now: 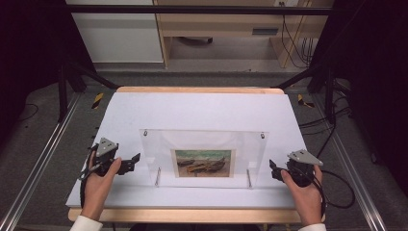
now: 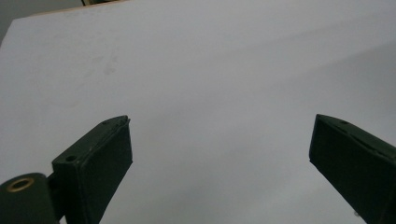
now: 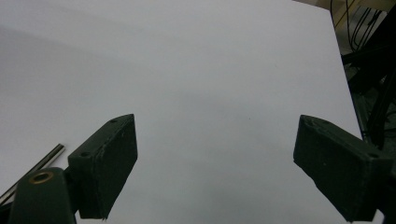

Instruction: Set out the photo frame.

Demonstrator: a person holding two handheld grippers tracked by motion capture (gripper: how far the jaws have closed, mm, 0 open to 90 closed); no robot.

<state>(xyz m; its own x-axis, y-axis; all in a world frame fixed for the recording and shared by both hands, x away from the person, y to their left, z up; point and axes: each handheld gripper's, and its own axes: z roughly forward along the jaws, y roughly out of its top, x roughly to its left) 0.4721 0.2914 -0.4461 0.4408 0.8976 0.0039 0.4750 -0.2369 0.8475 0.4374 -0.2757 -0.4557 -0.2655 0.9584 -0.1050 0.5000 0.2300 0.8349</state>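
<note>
Flanking the clear acrylic picture frame (image 1: pixel 204 156) standing mid-table (image 1: pixel 202 108), the left tool (image 1: pixel 136 160) and right tool (image 1: pixel 272 168) gape empty; uneven squeezing could probably tip it.

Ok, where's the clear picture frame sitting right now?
In the high view the clear picture frame stands upright on the white table, centre-front, between the left gripper and the right gripper, touching neither.

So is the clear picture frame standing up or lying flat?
Standing upright: the clear picture frame rests on its two metal legs on the white table.
</note>
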